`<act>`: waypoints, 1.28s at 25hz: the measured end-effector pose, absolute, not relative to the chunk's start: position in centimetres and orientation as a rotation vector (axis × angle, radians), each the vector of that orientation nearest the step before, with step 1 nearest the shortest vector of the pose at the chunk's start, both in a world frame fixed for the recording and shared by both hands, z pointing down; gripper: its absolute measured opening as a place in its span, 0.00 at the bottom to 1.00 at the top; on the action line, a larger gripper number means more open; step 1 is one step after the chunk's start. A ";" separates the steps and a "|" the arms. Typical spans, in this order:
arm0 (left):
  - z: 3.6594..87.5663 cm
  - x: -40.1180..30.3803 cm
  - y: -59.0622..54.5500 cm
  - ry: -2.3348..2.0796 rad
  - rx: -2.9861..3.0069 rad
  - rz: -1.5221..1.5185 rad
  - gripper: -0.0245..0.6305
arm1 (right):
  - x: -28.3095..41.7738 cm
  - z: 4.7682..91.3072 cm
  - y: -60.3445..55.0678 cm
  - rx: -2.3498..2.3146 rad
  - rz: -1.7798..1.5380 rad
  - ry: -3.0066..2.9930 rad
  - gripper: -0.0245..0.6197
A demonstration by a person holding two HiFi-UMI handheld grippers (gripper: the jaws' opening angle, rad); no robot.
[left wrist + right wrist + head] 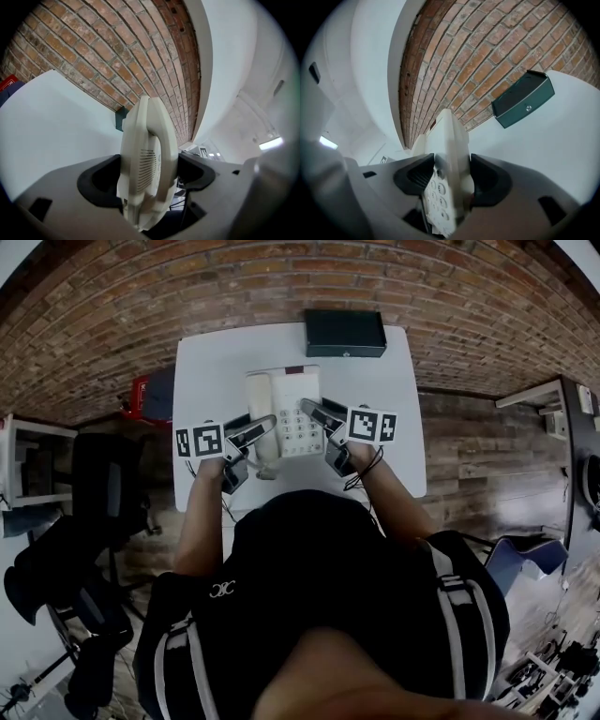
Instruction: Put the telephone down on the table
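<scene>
White telephone point(296, 390), one, in two tongs: left tongs point(260, 428), right tongs point(315, 412).

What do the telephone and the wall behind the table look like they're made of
The telephone looks like cream moulded plastic, matte: smooth rounded shell, slotted grille. The wall is rough red-brown brick, with pale mortar lines showing.
</scene>
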State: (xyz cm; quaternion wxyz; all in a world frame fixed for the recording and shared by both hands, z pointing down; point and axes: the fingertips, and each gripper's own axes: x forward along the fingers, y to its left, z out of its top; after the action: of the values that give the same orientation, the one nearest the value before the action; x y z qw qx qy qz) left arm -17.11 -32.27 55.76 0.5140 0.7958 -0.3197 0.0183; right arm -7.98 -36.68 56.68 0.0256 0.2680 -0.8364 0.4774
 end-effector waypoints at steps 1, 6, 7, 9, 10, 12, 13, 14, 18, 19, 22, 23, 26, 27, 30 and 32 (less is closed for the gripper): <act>56.3 -17.1 -32.4 -0.758 1.904 0.046 0.60 | -7.9 57.3 -36.8 0.834 1.482 -2.575 0.37; 59.2 -16.8 -33.4 -0.722 1.855 0.051 0.60 | -7.6 60.1 -37.6 0.853 1.521 -2.514 0.37; 59.7 -16.8 -33.5 -0.719 1.846 0.053 0.60 | -7.5 60.7 -37.7 0.857 1.534 -2.502 0.37; 60.7 -16.7 -33.8 -0.714 1.829 0.060 0.60 | -7.4 61.8 -37.9 0.867 1.563 -2.477 0.37; 61.3 -16.7 -34.0 -0.711 1.819 0.063 0.60 | -7.4 62.4 -38.0 0.871 1.577 -2.465 0.37; 62.3 -16.9 -34.2 -0.708 1.797 0.068 0.60 | -7.4 63.5 -38.2 0.875 1.600 -2.443 0.37; 62.8 -16.9 -34.3 -0.708 1.789 0.070 0.60 | -7.5 64.1 -38.2 0.874 1.611 -2.434 0.37; 63.3 -16.9 -34.4 -0.709 1.783 0.070 0.60 | -7.4 64.6 -38.3 0.874 1.622 -2.427 0.37; 64.9 -16.8 -35.0 -0.720 1.777 0.058 0.60 | -7.2 66.3 -38.7 0.890 1.655 -2.403 0.37; 65.3 -16.8 -35.1 -0.719 1.775 0.059 0.60 | -7.2 66.6 -38.8 0.892 1.660 -2.397 0.37; 66.3 -16.7 -35.2 -0.702 1.761 0.071 0.60 | -7.1 67.7 -38.9 0.889 1.675 -2.373 0.37; 66.6 -16.7 -35.2 -0.696 1.756 0.075 0.60 | -7.1 68.1 -38.9 0.888 1.681 -2.365 0.37; 67.6 -16.6 -35.2 -0.685 1.736 0.085 0.60 | -7.1 69.1 -38.8 0.891 1.705 -2.339 0.37; 67.9 -16.6 -35.1 -0.684 1.728 0.089 0.60 | -7.0 69.5 -38.8 0.893 1.712 -2.330 0.37; 68.7 -16.4 -34.9 -0.681 1.710 0.094 0.60 | -6.8 70.3 -38.5 0.895 1.729 -2.305 0.37; 69.2 -16.3 -34.8 -0.677 1.701 0.097 0.60 | -6.7 70.8 -38.4 0.885 1.736 -2.291 0.37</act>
State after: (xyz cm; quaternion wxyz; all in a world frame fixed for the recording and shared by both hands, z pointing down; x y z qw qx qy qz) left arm -16.26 -34.76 69.19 0.6085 0.7363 -0.2929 0.0419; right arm -6.73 -38.39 70.82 0.0670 0.2937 -0.7600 0.5759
